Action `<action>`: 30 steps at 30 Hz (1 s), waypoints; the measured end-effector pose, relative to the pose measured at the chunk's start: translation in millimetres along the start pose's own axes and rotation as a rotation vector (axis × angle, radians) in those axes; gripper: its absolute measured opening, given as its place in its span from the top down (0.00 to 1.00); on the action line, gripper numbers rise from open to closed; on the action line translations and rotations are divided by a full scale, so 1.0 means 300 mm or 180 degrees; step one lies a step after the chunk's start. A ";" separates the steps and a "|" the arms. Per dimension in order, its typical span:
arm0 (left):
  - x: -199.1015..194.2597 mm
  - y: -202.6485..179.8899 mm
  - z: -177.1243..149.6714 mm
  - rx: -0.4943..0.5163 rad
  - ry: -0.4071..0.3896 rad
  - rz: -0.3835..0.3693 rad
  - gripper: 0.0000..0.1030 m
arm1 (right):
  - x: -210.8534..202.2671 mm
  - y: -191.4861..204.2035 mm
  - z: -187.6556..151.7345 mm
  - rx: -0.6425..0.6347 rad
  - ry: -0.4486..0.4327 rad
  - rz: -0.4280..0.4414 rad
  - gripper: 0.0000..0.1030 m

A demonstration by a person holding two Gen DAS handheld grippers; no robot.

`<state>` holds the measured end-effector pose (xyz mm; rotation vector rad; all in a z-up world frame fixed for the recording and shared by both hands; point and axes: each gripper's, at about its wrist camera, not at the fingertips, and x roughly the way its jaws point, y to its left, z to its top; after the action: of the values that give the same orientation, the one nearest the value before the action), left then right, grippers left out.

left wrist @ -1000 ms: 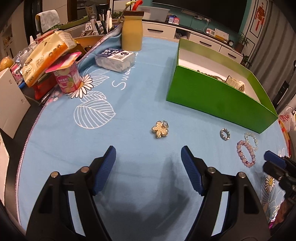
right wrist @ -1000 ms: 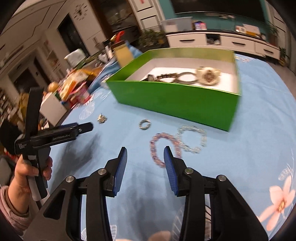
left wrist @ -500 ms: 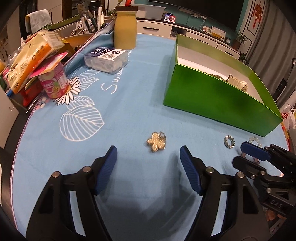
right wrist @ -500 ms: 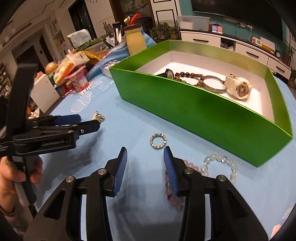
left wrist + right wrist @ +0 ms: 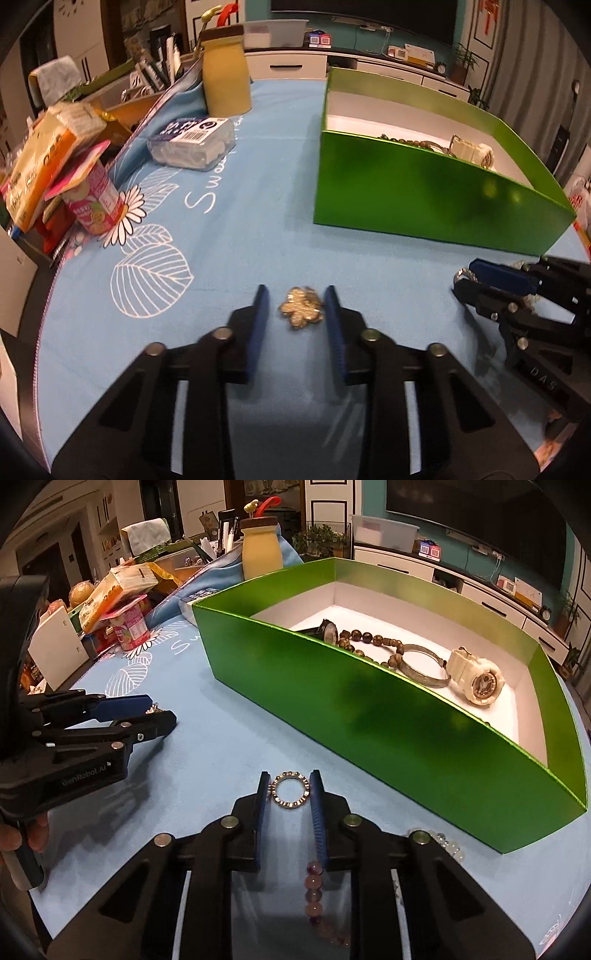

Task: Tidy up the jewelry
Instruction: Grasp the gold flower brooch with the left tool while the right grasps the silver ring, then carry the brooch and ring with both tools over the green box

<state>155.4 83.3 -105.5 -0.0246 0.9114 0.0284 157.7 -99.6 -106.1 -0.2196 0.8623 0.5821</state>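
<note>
A gold flower brooch (image 5: 300, 313) lies on the blue cloth between the fingers of my left gripper (image 5: 295, 301), which is open with the right finger touching the brooch. A small beaded ring (image 5: 290, 789) lies between the fingers of my right gripper (image 5: 289, 783), open but narrow around it. A pink bead bracelet (image 5: 314, 893) lies under the right gripper. A clear bead bracelet (image 5: 448, 843) peeks out beside it. The green box (image 5: 369, 705) holds a white watch (image 5: 476, 675), a bangle, wooden beads and a dark watch.
A yoghurt cup (image 5: 94, 201), snack packs, a clear plastic box (image 5: 192, 142) and a yellow jar (image 5: 225, 83) stand at the left and back of the blue cloth (image 5: 229, 229). The table edge runs along the left. The right gripper (image 5: 517, 291) shows in the left wrist view.
Both grippers have moved forward and down. The left gripper has narrowed around the brooch, and the right gripper now straddles the beaded ring.
</note>
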 end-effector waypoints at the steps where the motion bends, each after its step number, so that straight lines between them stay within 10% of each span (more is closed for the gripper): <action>1: -0.003 -0.004 -0.003 0.0004 -0.0003 -0.0002 0.76 | 0.002 0.001 0.001 0.0001 0.0000 0.0001 0.80; 30: -0.264 -0.087 -0.097 -0.0116 -0.0083 -0.0319 0.77 | -0.384 -0.140 -0.172 0.0695 -0.0519 -0.0053 0.80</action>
<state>85.0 55.1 -60.6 -0.1036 0.8824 -0.0478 89.3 -200.4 -53.0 0.0191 0.7583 0.4788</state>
